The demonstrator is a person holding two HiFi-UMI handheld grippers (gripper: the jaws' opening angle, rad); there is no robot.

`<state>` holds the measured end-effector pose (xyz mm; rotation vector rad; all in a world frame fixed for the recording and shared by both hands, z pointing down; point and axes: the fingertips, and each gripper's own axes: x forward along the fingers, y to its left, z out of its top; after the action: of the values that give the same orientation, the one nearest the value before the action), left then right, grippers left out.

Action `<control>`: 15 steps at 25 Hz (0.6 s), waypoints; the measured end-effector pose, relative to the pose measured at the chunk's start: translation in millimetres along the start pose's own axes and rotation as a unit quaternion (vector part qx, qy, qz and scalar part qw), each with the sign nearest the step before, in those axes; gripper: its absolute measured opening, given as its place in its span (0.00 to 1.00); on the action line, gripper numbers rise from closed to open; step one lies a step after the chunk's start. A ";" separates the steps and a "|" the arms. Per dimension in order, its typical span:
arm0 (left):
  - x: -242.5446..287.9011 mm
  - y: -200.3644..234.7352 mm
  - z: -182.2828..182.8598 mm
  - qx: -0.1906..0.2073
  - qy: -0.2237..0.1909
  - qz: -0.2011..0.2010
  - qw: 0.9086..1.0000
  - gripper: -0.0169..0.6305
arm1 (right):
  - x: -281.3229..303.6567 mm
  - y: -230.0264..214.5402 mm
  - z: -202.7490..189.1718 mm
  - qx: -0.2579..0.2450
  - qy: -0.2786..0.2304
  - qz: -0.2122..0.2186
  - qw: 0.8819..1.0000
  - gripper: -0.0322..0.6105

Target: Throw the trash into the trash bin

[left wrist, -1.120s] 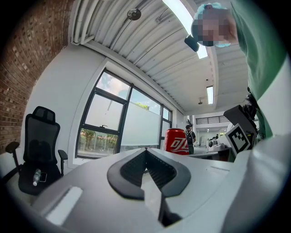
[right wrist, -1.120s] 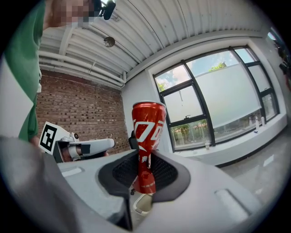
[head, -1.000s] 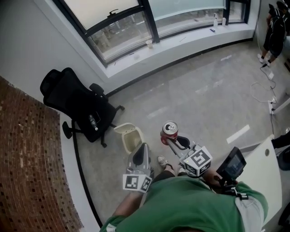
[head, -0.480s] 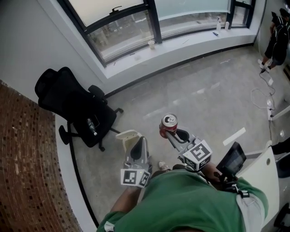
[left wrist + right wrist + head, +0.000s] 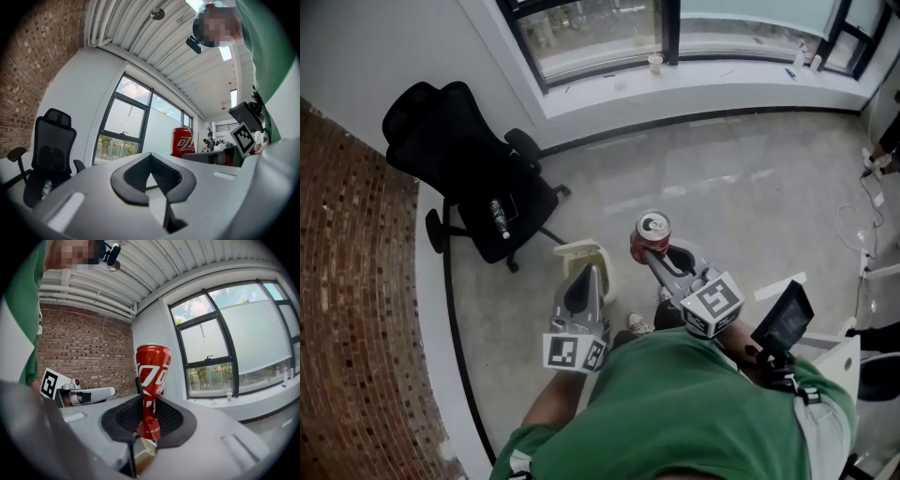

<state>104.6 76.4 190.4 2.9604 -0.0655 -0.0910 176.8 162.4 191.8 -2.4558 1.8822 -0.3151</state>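
A red soda can (image 5: 651, 238) stands upright in my right gripper (image 5: 656, 255), which is shut on its squeezed lower half; the right gripper view shows the can (image 5: 152, 385) pinched between the dark pads. The cream trash bin (image 5: 580, 256) sits on the floor just left of the can, partly hidden behind my left gripper (image 5: 584, 281). In the left gripper view my left gripper (image 5: 151, 172) has its jaws shut together with nothing between them, and the can (image 5: 183, 142) shows beyond it to the right.
A black office chair (image 5: 469, 187) with a bottle on its seat stands at the left by the brick wall (image 5: 356, 309). A window sill (image 5: 694, 80) with a cup runs along the back. A white desk edge (image 5: 839, 361) and cables lie at the right.
The view has swung left and closer: chair and bin sit more central, and the bin now lies right beside the can. Both grippers keep their hold and pose.
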 end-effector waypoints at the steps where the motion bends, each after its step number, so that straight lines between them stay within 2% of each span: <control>1: -1.6 7.7 -1.3 -0.003 0.001 0.015 1.000 0.04 | 8.6 1.5 1.5 0.000 0.001 0.011 1.000 0.16; 5: -4.4 38.3 -7.1 -0.003 0.002 0.069 0.998 0.04 | 42.2 2.9 -10.0 -0.017 0.024 0.057 0.998 0.16; 8: -4.4 60.1 -12.9 -0.001 0.006 0.110 0.994 0.04 | 66.6 0.0 -24.9 -0.011 0.029 0.086 0.996 0.16; 15: 0.1 101.6 -27.2 -0.009 0.017 0.200 0.980 0.04 | 124.3 9.3 -25.5 -0.029 0.062 0.182 0.981 0.16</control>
<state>102.5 -18.7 235.3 2.8631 -0.6468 0.0146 194.1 43.3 232.8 -2.1036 2.3701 -0.4096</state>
